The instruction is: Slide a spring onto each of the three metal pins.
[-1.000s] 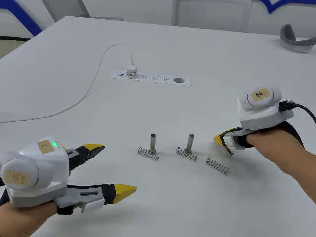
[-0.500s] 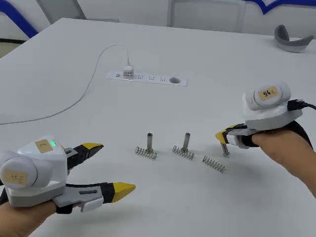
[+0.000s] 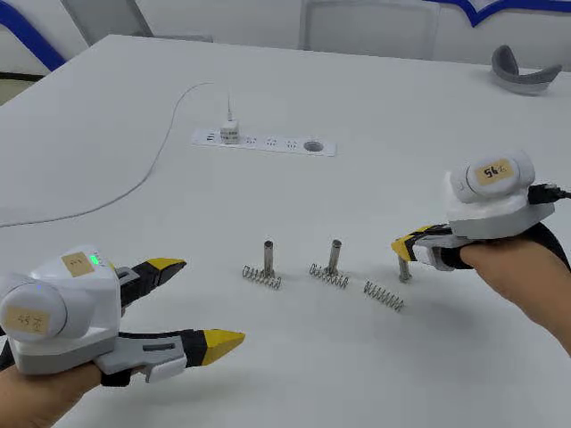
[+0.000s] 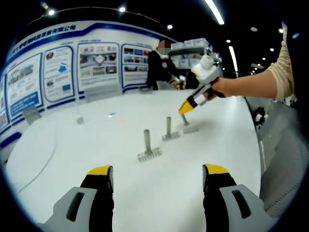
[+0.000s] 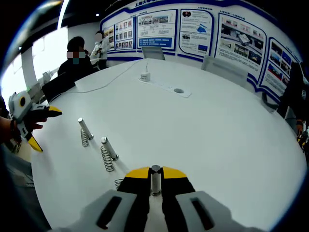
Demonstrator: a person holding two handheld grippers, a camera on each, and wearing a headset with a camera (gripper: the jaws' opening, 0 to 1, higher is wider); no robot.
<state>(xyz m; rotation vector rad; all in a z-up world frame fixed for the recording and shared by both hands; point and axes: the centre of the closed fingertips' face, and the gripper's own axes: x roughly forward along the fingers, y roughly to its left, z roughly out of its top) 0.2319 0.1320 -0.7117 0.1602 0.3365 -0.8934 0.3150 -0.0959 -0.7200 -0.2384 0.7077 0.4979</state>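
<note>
The left gripper [image 3: 212,300] is nearest, its jaws wide apart and empty above the table [image 3: 294,383]. Beyond it, three springs [image 3: 262,277] lie flat at the feet of the pins [image 3: 268,253], none threaded yet. The right gripper [image 3: 401,250] is clamped on the right pin [image 3: 404,271], seemingly steadying it. The next move likely calls for lifting a spring and lining it up over a pin's top.

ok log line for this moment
left gripper open, clear of parts | right gripper shut on right pin | left pin, middle pin bare | springs lying on table
</note>
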